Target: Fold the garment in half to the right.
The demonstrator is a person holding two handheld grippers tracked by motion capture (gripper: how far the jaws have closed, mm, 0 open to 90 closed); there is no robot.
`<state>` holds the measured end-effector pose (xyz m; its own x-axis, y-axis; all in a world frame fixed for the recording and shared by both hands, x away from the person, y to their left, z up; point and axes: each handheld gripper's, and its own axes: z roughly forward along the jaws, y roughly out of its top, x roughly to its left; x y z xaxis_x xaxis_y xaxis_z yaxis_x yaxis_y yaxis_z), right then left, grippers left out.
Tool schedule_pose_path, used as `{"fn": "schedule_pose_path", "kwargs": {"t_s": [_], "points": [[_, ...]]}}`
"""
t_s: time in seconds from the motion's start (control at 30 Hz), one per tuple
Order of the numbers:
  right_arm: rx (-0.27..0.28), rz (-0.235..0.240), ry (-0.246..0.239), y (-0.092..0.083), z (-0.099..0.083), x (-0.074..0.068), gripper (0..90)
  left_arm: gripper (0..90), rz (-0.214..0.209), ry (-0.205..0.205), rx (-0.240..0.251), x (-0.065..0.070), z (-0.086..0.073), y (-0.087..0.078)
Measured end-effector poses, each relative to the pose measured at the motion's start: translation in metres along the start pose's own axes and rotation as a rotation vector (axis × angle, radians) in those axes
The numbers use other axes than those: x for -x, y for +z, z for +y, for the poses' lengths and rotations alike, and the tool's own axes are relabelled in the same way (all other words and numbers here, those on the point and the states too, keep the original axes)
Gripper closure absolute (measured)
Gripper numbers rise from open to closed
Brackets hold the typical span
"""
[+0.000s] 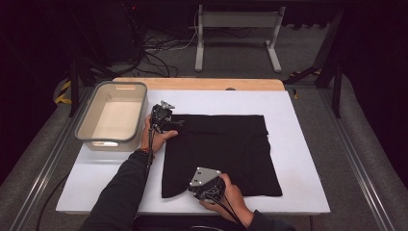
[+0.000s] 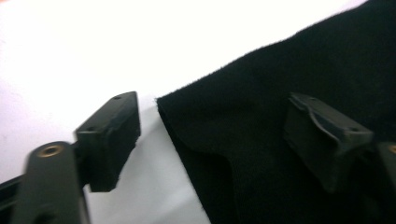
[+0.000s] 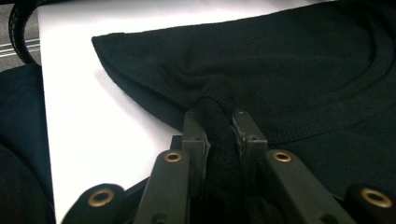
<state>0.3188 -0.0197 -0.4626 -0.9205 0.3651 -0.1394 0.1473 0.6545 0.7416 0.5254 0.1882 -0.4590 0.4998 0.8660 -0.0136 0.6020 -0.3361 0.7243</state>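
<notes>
1. On the white table (image 1: pixel 298 144), near its middle, lies a black T-shirt (image 1: pixel 226 154), spread flat; its near left corner is puckered and lifted a little, and its far edge runs roughly straight from left to right; in the right gripper view a curved collar seam shows on the cloth (image 3: pixel 327 70).
2. At the shirt's near left corner sits the right gripper (image 1: pixel 204 187), held by a hand that comes in from the near edge; its jaws are pressed together on a bunched fold of the black cloth, which rises between the two pads in the right gripper view (image 3: pixel 219 130).
3. At the shirt's far left corner is the left gripper (image 1: pixel 173 126), held in the other hand with a dark sleeve behind it; its jaws stand well apart; in the left gripper view one jaw hangs over the white table and the other over the cloth, with the shirt's corner edge (image 2: pixel 187 121) between them; neither pad presses on the fabric, though whether a pad brushes it I cannot tell.
4. Left of the shirt, just beside the left hand, stands a pale rectangular plastic bin (image 1: pixel 113 115) with a grey rim, on the table's far left part.
5. Beyond the white surface a strip of wooden tabletop (image 1: pixel 202 84) shows at the far edge; farther off, on the grey floor, are dark cables (image 1: pixel 154 53) and a grey metal stand (image 1: pixel 238 29).
</notes>
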Motion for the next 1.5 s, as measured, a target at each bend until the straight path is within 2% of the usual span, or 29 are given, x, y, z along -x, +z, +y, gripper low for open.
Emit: {"fn": "schedule_pose_path", "kwargs": {"t_s": [0.07, 0.13, 0.17, 0.23, 0.27, 0.3, 0.33, 0.4, 0.5, 0.63, 0.7, 0.8, 0.9, 0.93, 1.0, 1.03, 1.07, 1.17, 1.2, 1.23, 1.33, 1.37, 1.5], "points": [[0.002, 0.005, 0.013, 0.0, 0.0, 0.0, 77.8, 32.4, -0.048, 0.011, -0.002, 0.0, 0.0, -0.001], [0.006, 0.008, 0.019, 0.0, 0.0, 0.0, 78.0, 37.2, -0.057, 0.015, -0.004, 0.001, 0.0, -0.002], [0.006, 0.006, 0.019, 0.0, 0.0, 0.0, 78.1, 42.1, -0.068, 0.019, -0.004, 0.002, 0.0, -0.003], [0.006, 0.003, 0.021, 0.0, 0.0, 0.0, 78.7, 58.4, -0.098, 0.019, 0.002, 0.003, 0.0, -0.003], [0.006, 0.004, 0.021, 0.0, -0.001, 0.0, 78.9, 64.2, -0.113, 0.009, 0.006, 0.004, 0.0, -0.003], [0.006, 0.004, 0.021, 0.0, -0.001, 0.0, 78.9, 70.6, -0.113, 0.009, 0.006, 0.004, 0.0, -0.003], [0.01, 0.01, 0.021, -0.001, -0.001, 0.001, 79.7, 76.7, -0.143, 0.02, 0.008, 0.005, 0.0, -0.003], [0.014, 0.012, 0.027, -0.001, -0.001, 0.001, 80.1, 81.0, -0.145, 0.023, 0.01, 0.006, 0.0, -0.003], [0.034, 0.006, 0.03, -0.008, -0.002, 0.002, 81.2, 82.6, -0.169, 0.043, 0.041, 0.009, 0.004, -0.005], [0.059, -0.02, 0.029, -0.018, -0.002, 0.002, 81.4, 82.7, -0.197, 0.039, 0.078, 0.014, 0.01, -0.009], [0.085, -0.052, 0.045, -0.032, -0.004, 0.005, 81.3, 82.7, -0.229, 0.051, 0.119, 0.024, 0.022, -0.012], [0.131, -0.074, 0.077, -0.048, -0.007, 0.011, 81.3, 82.7, -0.236, 0.116, 0.117, 0.036, 0.035, -0.012], [0.151, -0.1, 0.086, -0.057, -0.009, 0.014, 81.3, 82.7, -0.25, 0.146, 0.124, 0.047, 0.046, -0.012], [0.167, -0.143, 0.094, -0.067, -0.013, 0.016, 81.3, 82.7, -0.269, 0.16, 0.141, 0.057, 0.055, -0.011], [0.182, -0.165, 0.104, -0.075, -0.016, 0.018, 81.4, 82.7, -0.288, 0.174, 0.154, 0.066, 0.06, -0.011], [0.182, -0.165, 0.104, -0.075, -0.016, 0.018, 81.4, 82.6, -0.288, 0.174, 0.154, 0.066, 0.06, -0.011], [0.198, -0.195, 0.121, -0.084, -0.022, 0.02, 81.3, 82.5, -0.306, 0.191, 0.167, 0.075, 0.066, -0.011], [0.206, -0.254, 0.133, -0.094, -0.03, 0.022, 81.3, 82.3, -0.325, 0.2, 0.183, 0.088, 0.073, -0.01], [0.206, -0.254, 0.133, -0.094, -0.03, 0.022, 81.3, 82.3, -0.325, 0.2, 0.183, 0.088, 0.073, -0.01], [0.213, -0.287, 0.139, -0.103, -0.036, 0.023, 81.3, 82.2, -0.337, 0.204, 0.19, 0.093, 0.076, -0.009], [0.214, -0.312, 0.149, -0.111, -0.044, 0.024, 81.3, 82.1, -0.352, 0.221, 0.206, 0.105, 0.082, -0.006], [0.216, -0.319, 0.155, -0.113, -0.046, 0.024, 81.3, 82.2, -0.36, 0.212, 0.209, 0.109, 0.084, -0.005], [0.212, -0.342, 0.196, -0.124, -0.059, 0.025, 81.2, 81.5, -0.371, 0.225, 0.209, 0.129, 0.096, 0.004]]}}
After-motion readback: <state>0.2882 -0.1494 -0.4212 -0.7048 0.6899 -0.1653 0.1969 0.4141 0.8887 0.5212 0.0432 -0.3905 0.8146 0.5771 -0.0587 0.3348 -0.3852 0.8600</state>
